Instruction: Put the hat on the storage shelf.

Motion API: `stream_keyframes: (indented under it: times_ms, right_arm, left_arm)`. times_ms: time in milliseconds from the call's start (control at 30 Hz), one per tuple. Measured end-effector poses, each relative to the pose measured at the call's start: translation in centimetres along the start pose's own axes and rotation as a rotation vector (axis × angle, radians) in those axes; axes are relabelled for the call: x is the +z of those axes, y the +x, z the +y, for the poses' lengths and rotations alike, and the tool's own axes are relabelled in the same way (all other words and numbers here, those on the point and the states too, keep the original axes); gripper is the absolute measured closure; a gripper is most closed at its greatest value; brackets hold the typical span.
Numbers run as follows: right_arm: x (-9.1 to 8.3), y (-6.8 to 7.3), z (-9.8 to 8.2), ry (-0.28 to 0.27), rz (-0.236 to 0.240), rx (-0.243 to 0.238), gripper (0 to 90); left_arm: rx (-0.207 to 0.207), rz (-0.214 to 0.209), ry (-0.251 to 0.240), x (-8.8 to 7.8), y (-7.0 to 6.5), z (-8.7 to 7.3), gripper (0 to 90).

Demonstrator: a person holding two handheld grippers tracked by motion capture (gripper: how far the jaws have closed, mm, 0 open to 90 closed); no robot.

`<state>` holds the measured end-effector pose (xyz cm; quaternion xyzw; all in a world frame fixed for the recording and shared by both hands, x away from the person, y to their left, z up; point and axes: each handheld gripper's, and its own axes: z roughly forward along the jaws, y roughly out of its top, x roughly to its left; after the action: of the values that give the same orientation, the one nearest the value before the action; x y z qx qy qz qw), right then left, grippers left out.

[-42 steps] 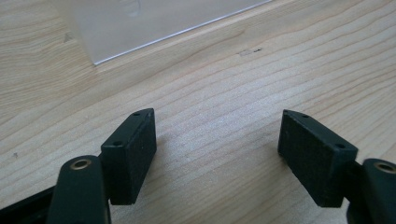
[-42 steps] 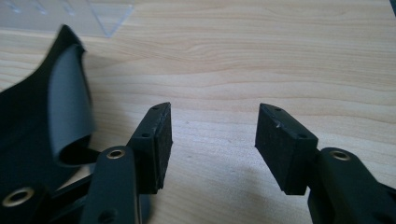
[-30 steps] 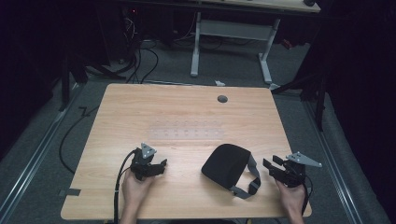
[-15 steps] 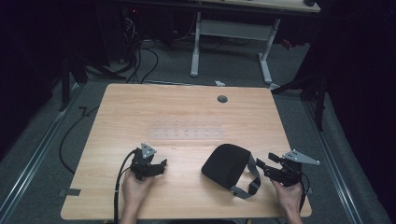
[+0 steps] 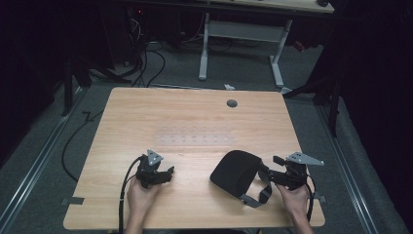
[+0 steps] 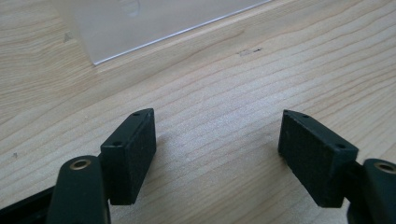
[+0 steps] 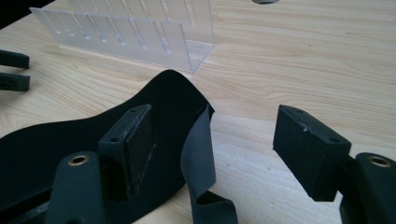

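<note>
both tongs gape empty; right tongs (image 5: 275,171) beside black pad (image 5: 237,171), left tongs (image 5: 167,173) over table (image 5: 195,117).

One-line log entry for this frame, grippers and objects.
left gripper: open, empty, on table | right gripper: open, beside black pad strap | clear rack: untouched

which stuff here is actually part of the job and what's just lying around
Likely in play:
- black pad with grey strap
- right gripper, open, at the strap
- clear rack
- left gripper, open

Just there:
- table grommet
- floor cables
- far desk
</note>
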<state>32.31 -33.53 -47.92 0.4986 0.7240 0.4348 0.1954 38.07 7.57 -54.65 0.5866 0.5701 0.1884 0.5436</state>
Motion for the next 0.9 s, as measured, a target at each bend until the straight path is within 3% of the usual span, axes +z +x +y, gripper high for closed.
stream_keyframes:
  times_ms: [333, 900]
  right_arm:
    - [1.5, 0.0, 0.6, -0.009, 0.075, 0.023, 25.3]
    - [5.1, 0.3, 0.2, 0.094, 0.137, 0.035, 26.1]
  left_arm:
    - [0.000, 0.001, 0.000, 0.0, 0.0, 0.0, 28.0]
    - [-0.001, 0.002, -0.001, 0.0, 0.0, 0.0, 28.0]
